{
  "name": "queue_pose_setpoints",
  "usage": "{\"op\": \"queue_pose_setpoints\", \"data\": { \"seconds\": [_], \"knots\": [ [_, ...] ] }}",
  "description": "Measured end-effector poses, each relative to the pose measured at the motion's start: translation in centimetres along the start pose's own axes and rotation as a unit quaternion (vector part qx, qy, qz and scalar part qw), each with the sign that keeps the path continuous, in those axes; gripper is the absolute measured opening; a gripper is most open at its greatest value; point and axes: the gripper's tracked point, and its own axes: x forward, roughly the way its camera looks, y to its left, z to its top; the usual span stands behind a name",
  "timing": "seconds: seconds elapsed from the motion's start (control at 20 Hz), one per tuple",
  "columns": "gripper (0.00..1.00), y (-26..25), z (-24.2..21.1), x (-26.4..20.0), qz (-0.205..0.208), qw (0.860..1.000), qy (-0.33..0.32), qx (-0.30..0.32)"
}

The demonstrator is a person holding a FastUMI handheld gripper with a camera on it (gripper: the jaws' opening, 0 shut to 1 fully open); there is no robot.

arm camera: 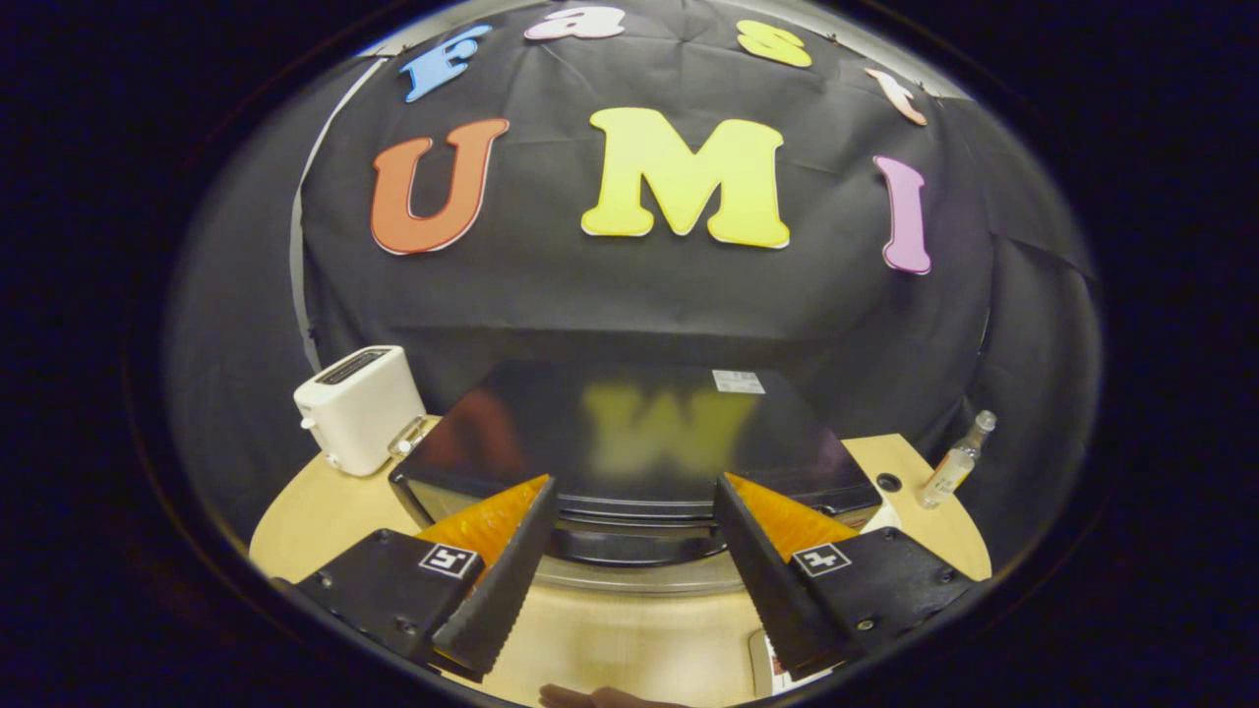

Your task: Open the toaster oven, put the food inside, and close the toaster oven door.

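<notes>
The toaster oven (639, 433) is seen standing on the table (629, 639) straight ahead of the claw (634, 492), its dark glossy top tilted into view and its front edge facing the fingers. The handle (634, 544) is seen as a dark bar running crosswise along the upper front of the door, so its long axis lies from one finger across to the other, and it sits just ahead of and slightly below the fingertips, in the gap between them. The claw is held wide open with nothing gripped, the fingers spread to either side of the handle's middle stretch. It is judged that the door has not yet been opened, and that the coming move turns on the claw being brought forward and down onto that crosswise bar. A white toaster (359, 408) is placed beside the oven's left rear corner, and a small clear bottle (956, 462) is set well apart to the right. Whether food lies near cannot be told.
</notes>
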Motion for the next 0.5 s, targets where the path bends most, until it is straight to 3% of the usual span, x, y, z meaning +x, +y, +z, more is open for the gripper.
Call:
{"op": "queue_pose_setpoints", "data": {
  "seconds": [0.25, 0.5],
  "knots": [
    [1.00, 0.1, -0.6, -0.3, 0.009, 1.000, 0.004, 0.023],
    [1.00, 0.2, -1.7, -2.0, 0.011, 1.000, 0.008, 0.007]
  ]
}}
